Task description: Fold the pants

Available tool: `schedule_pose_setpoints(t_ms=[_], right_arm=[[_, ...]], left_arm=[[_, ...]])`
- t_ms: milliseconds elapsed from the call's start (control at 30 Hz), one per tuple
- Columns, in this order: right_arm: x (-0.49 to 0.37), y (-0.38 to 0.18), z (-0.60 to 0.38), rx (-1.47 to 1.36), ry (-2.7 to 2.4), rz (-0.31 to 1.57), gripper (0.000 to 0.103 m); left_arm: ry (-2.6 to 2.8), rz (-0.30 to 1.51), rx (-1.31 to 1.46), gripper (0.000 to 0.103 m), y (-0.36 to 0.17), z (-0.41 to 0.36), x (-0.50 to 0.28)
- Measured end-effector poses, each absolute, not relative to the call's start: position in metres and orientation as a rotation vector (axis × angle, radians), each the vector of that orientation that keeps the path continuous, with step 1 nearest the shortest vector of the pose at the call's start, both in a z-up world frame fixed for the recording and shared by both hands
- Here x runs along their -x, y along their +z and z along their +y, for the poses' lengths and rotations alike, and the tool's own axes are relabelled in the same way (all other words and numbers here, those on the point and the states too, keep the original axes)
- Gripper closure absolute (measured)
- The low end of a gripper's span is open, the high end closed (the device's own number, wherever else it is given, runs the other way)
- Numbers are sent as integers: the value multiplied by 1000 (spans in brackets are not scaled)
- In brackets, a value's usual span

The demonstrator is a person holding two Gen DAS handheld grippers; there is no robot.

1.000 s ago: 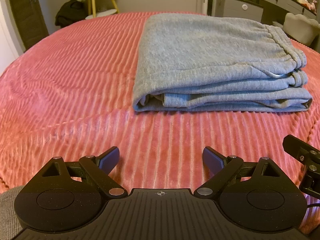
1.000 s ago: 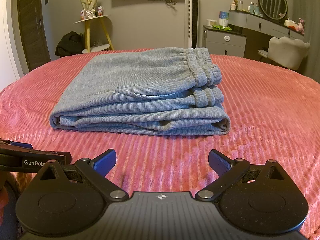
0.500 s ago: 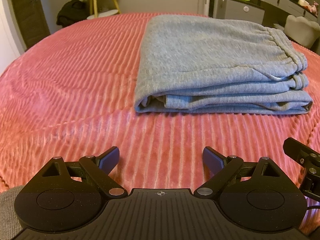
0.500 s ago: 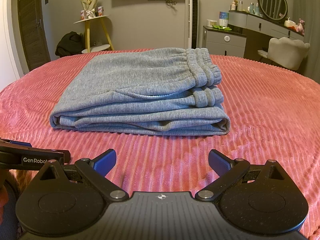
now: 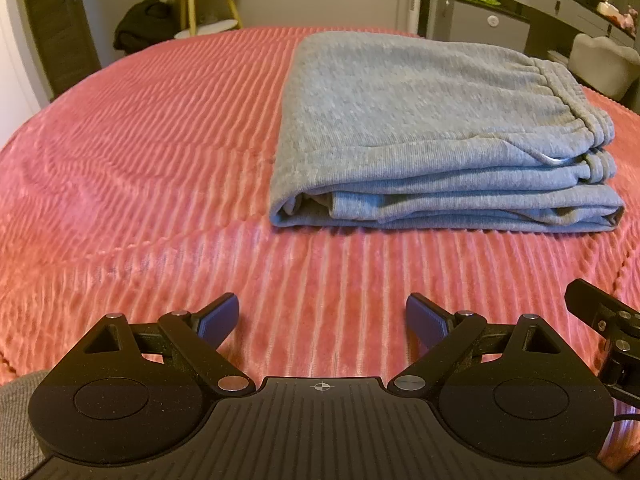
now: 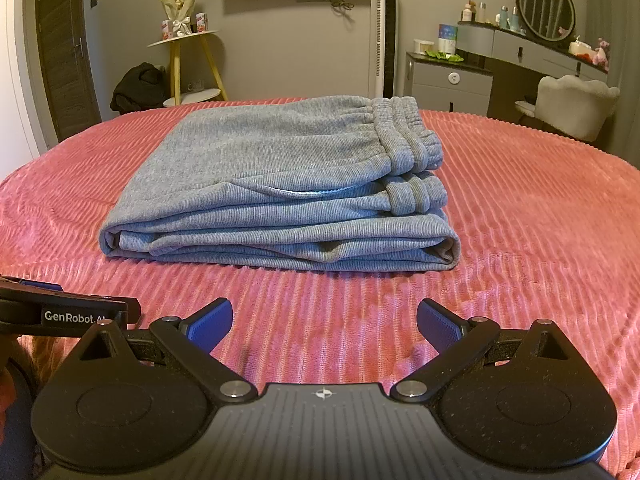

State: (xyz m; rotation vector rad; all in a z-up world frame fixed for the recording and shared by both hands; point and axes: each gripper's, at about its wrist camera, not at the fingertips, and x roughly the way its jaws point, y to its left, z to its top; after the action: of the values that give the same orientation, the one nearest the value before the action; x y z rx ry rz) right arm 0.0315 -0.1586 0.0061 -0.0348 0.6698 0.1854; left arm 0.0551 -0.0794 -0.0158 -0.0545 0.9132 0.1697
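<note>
Folded pants (image 6: 280, 184) lie on the bedspread (image 6: 540, 220), waistband to the right, stacked layers facing the two grippers. Left gripper (image 5: 322, 320) and right gripper (image 6: 324, 320) sit side by side before the pants — apart from them, jaws spread. Behind the bed: side table (image 6: 184, 40) at left, dresser (image 6: 452, 76) and chair (image 6: 572, 104) at right

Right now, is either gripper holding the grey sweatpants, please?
No, the grey sweatpants lie folded, with both open grippers clear of them.
</note>
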Motion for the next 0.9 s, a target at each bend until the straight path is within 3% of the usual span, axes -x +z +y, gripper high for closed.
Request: schedule_pose_setpoints(t_ms=[900], right_arm=[[-31, 7, -159, 37, 187, 667, 4]], left_arm=[[166, 906, 60, 9, -15, -78, -54]])
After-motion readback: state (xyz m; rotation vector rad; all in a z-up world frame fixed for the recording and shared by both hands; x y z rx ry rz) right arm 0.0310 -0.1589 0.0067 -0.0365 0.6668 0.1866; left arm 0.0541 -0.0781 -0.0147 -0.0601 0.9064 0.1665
